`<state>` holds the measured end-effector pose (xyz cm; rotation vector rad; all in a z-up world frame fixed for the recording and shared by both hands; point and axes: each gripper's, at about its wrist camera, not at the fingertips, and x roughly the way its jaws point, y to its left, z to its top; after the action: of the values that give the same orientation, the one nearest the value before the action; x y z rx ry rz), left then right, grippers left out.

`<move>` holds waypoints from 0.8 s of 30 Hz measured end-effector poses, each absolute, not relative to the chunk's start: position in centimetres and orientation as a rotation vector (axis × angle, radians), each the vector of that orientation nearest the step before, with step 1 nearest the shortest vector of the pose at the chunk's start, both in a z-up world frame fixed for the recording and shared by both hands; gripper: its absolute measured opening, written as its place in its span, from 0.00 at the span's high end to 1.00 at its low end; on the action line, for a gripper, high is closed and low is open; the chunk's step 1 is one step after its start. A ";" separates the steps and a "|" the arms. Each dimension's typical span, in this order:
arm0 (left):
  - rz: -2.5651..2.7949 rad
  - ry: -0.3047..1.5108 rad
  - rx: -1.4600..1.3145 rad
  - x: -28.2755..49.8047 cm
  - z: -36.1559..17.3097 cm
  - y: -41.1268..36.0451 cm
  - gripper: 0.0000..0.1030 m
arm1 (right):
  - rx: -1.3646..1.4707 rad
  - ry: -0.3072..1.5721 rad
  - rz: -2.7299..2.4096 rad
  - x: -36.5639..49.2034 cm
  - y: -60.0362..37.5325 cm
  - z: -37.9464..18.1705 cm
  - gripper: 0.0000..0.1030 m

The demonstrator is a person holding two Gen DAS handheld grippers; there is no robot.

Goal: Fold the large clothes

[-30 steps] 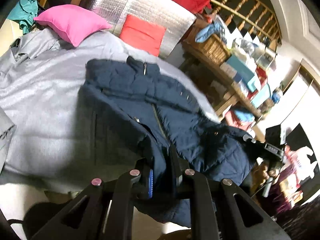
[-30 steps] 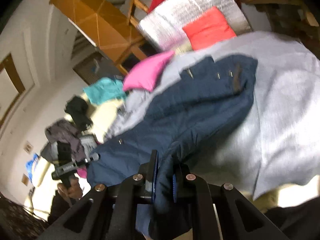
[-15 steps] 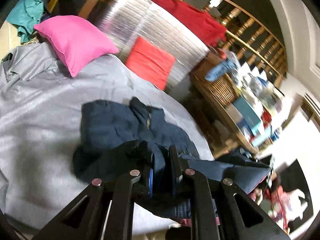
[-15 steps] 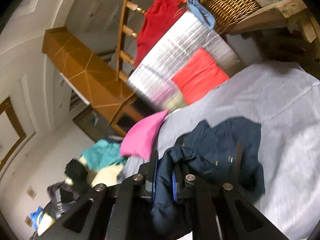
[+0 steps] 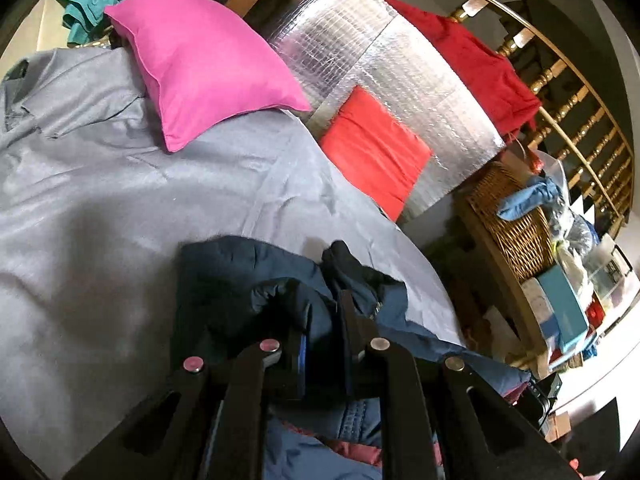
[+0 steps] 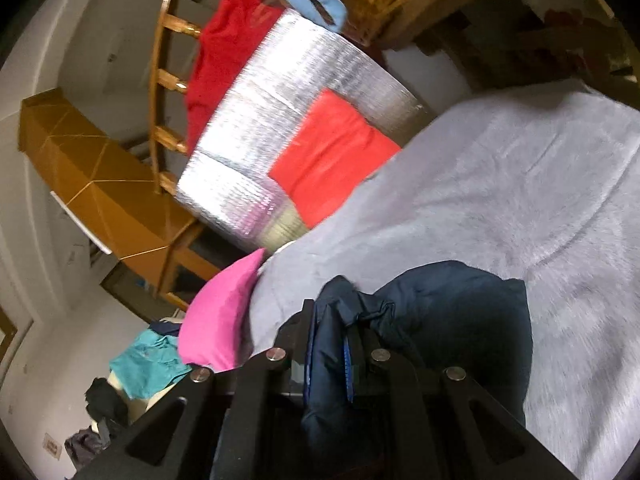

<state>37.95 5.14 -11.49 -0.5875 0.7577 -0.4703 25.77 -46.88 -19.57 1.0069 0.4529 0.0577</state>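
Note:
A dark navy padded jacket [image 5: 240, 280] lies on the grey bedspread [image 5: 100, 200], its lower part doubled up over its upper part. My left gripper [image 5: 324, 320] is shut on a bunched fold of the jacket, just above the pile. In the right wrist view the same jacket [image 6: 460, 320] lies on the bedspread [image 6: 540, 200]. My right gripper [image 6: 330, 332] is shut on another fold of the jacket's fabric, which hangs down between the fingers.
A pink pillow [image 5: 200, 60] and a red cushion [image 5: 372, 152] lean on a silver foil panel [image 5: 380, 52] at the bed's head. A wicker basket [image 5: 516, 228] and a cluttered shelf stand to the right. A wooden railing holds a red garment [image 5: 472, 56].
Both grippers have carried the jacket's lower edge up toward the collar. The jacket went from spread flat to folded over on itself, and the cameras now look further toward the pillows.

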 end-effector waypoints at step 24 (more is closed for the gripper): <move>-0.385 0.621 -0.742 41.3 -12.0 6.0 0.08 | 1.057 0.467 0.015 29.7 -47.6 -20.6 0.21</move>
<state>41.33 6.04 -12.00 -0.7423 0.6213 -0.3849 29.73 -47.55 -20.64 1.0574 0.4671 0.0153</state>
